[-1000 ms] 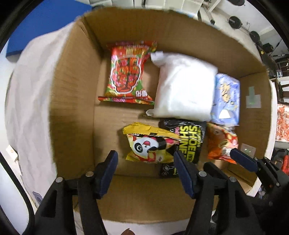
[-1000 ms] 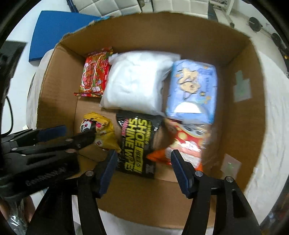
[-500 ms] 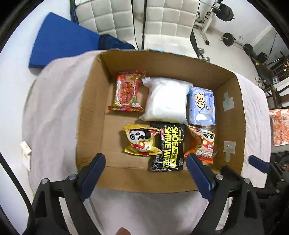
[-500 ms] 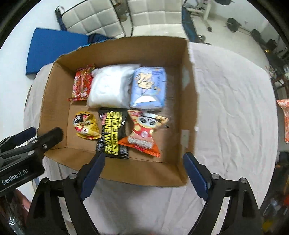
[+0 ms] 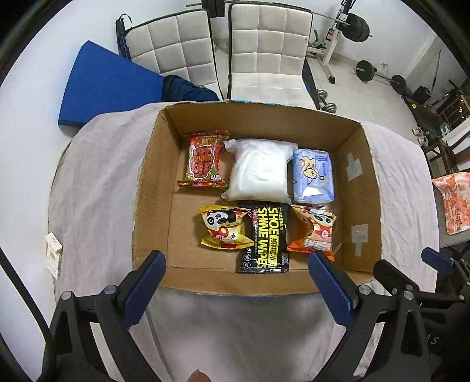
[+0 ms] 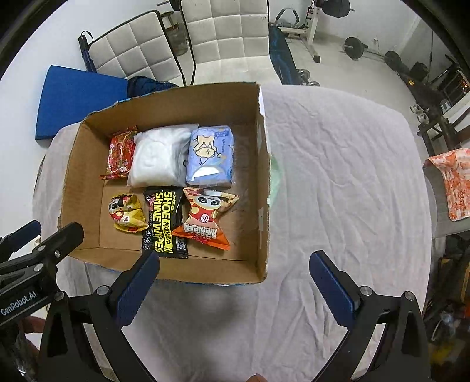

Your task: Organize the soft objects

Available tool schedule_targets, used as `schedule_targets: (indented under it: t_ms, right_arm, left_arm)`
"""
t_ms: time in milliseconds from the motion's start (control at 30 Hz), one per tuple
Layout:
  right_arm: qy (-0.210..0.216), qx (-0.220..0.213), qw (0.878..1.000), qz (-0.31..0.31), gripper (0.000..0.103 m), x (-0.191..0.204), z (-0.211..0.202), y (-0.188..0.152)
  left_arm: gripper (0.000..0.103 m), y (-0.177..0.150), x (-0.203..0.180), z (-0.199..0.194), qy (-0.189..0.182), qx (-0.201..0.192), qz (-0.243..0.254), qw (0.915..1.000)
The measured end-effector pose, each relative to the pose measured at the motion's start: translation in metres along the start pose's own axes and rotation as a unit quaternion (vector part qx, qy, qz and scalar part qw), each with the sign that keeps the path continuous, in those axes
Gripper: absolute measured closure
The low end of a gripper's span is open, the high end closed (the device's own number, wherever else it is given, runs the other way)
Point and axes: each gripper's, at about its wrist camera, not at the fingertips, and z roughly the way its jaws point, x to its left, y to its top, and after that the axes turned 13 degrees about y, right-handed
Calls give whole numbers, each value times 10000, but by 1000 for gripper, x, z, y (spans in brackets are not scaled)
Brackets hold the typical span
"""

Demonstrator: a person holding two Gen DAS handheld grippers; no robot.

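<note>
— Where do the soft things sit?

— All six lie flat inside the cardboard box (image 5: 152, 188), which stands on the cloth-covered table (image 6: 346, 176). In the left wrist view the box fills the middle of the frame. Its upper row, left to right: a red snack packet (image 5: 204, 160), a white soft pack (image 5: 260, 170) and a blue tissue pack (image 5: 313, 175), each touching its neighbour.

— And the lower row?

— A yellow panda snack bag (image 5: 224, 227), the black shoe shine wipes pack (image 5: 265, 238) and an orange panda snack bag (image 5: 314, 230). Both snack bags press against the wipes pack (its top edge tucks just under the white soft pack). The left part of the box floor is bare cardboard.

— How do the tools stand?

— The left gripper (image 5: 236, 286) hangs at the bottom of its own frame, its blue-padded fingers (image 5: 144, 286) spread wide and holding nothing, over the near wall of the box. The right gripper (image 6: 233, 289) is likewise wide apart and empty — it hovers over the table cloth at the box's lower right corner. In the right wrist view the box sits left of centre, and the left gripper shows at the lower left edge.

— Anything else around?

— A small white carton (image 5: 53, 249) at the table's left edge, two white padded chairs (image 5: 264, 44) at the top, a blue mat (image 5: 100, 88) upper left, and weights (image 5: 357, 28) upper right.
</note>
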Motion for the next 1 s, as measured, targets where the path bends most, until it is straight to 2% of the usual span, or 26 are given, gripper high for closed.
schedule_targets:
  t_ms: [233, 333, 533, 633, 733, 1000]
  right_arm:
    - [53, -180, 9998, -21, 0, 1, -30, -8]
    - [-39, -430, 9990, -138, 0, 4, -63, -18]
    - [63, -954, 9952, -205, 0, 4, -147, -44]
    - [74, -1190, 9925, -277, 0, 7, -186, -56]
    - [70, -1394, 9895, -377, 0, 12, -222, -67]
    - [3, -1672, 9846, -508, 0, 21, -275, -84]
  left_arm:
    - [3, -10, 0, -37, 2, -245, -68, 9997]
    - [3, -18, 5, -72, -119, -484, -237, 9985]
    - [3, -36, 13, -151, -237, -1032, -398, 9936]
    - [3, -41, 13, -176, -152, -1158, -319, 9926]
    - [3, -47, 12, -201, -292, -1256, -282, 9913]
    - [3, -62, 8, -247, -330, -1552, -175, 9872]
